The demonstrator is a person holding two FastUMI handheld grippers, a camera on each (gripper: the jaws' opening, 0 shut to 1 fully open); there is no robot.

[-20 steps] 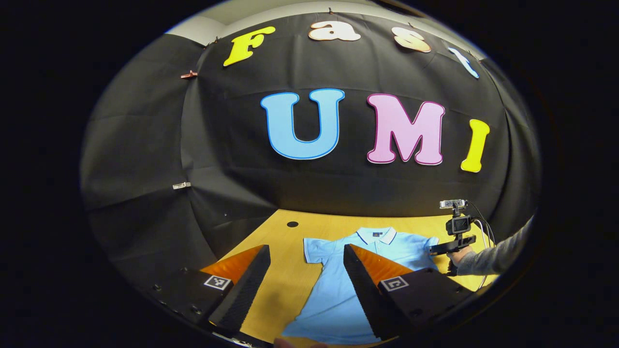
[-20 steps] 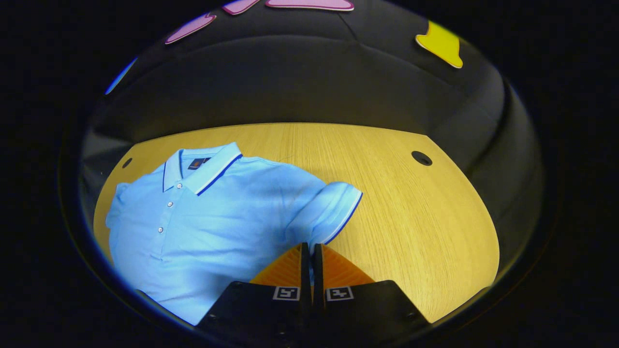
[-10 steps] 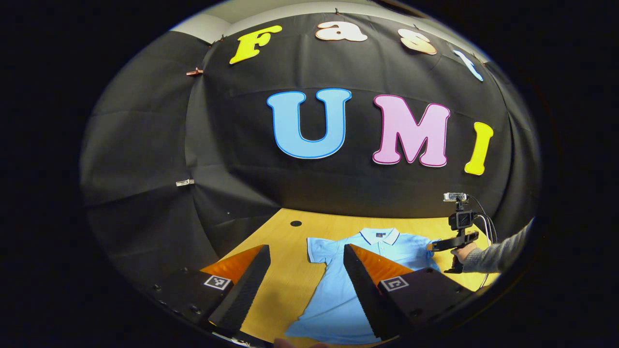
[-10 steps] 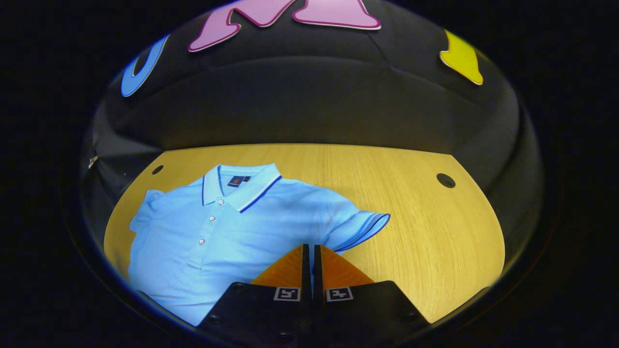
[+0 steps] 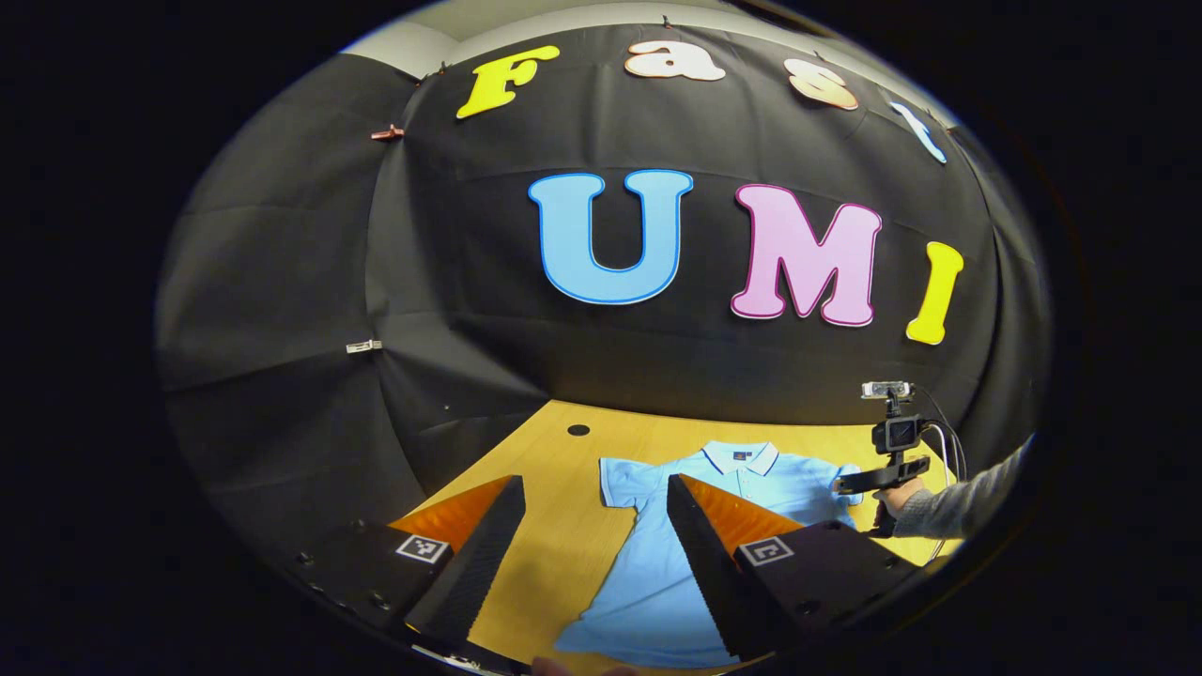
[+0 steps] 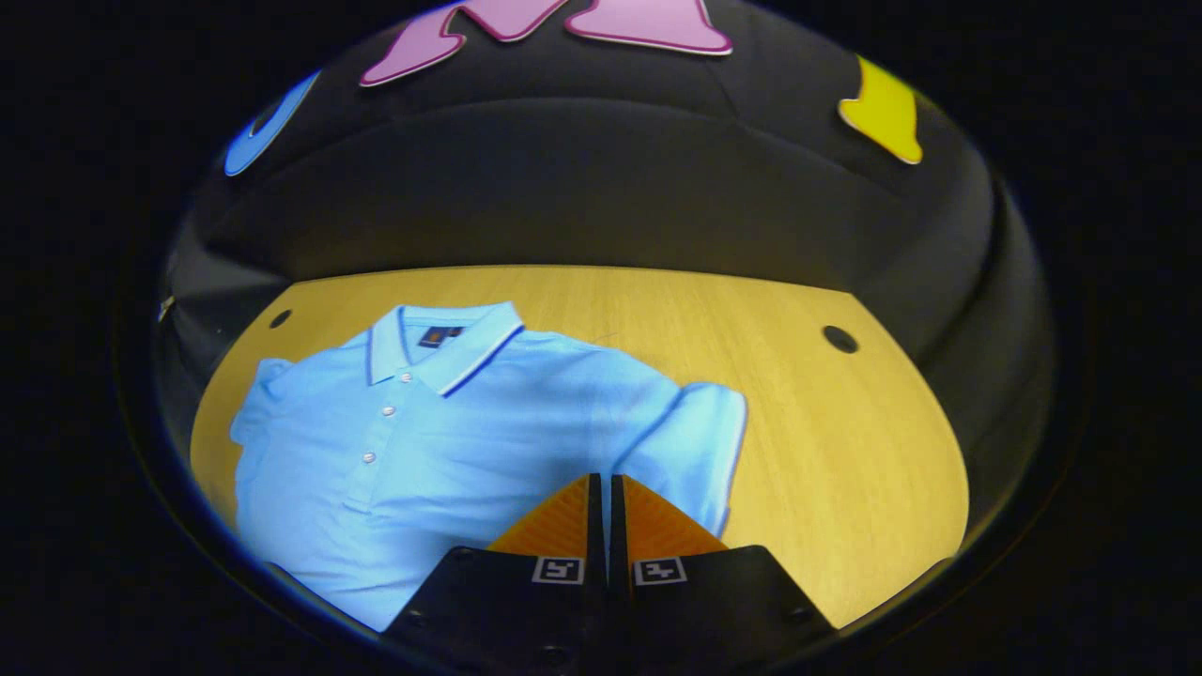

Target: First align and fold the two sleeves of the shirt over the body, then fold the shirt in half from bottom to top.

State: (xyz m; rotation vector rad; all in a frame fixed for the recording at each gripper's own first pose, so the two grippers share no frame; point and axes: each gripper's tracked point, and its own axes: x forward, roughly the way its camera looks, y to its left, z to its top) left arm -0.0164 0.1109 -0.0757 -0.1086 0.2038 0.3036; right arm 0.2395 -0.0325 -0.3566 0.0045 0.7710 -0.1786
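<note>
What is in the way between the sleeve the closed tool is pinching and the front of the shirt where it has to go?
Nothing visible. The right tool is shut on the sleeve, and the shirt's front beside it lies bare, with just its buttons and collar. The left tool hangs open near the hem, off that path.

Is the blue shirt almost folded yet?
Not yet, nothing is folded. The light blue polo shirt lies flat on the yellow wooden table. The right gripper is shut on one sleeve, starting the first fold. The left gripper waits open. Both sleeve folds and the bottom-to-top fold remain.
</note>
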